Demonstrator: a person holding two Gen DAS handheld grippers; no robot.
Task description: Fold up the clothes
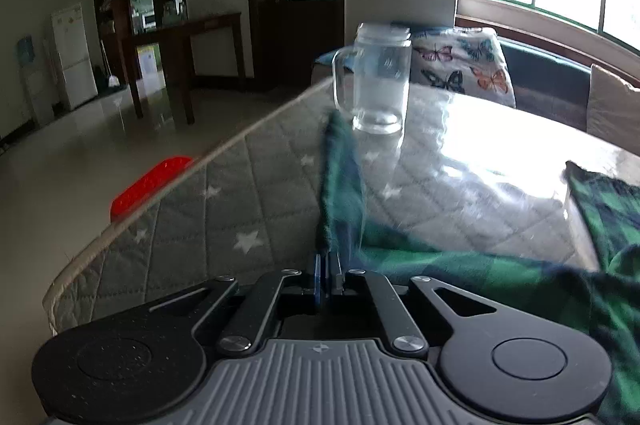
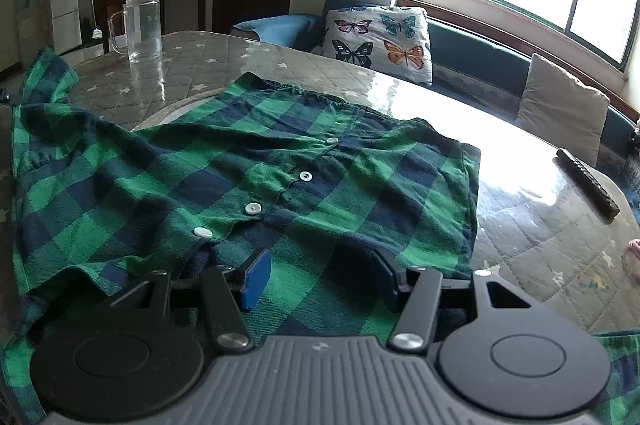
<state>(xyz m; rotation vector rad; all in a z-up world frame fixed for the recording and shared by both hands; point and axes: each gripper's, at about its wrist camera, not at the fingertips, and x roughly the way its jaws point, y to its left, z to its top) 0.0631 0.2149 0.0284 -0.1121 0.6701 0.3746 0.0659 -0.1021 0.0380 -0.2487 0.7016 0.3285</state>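
A green and navy checked shirt [image 2: 248,161] with white buttons lies spread on the quilted star-patterned table [image 2: 540,265]. My right gripper [image 2: 320,273] is open just above the shirt's near hem, blue pads wide apart with nothing between them. In the left wrist view, my left gripper [image 1: 329,263] is shut on a raised fold of the shirt [image 1: 340,181], which stands up between the fingers and trails off to the right over the table [image 1: 248,185].
A clear glass mug [image 1: 378,81] [image 2: 140,25] stands on the table beyond the shirt. A black remote [image 2: 588,185] lies at the right. A sofa with a butterfly cushion [image 2: 380,41] runs behind the table. A red object [image 1: 150,185] sits on the floor left of the table edge.
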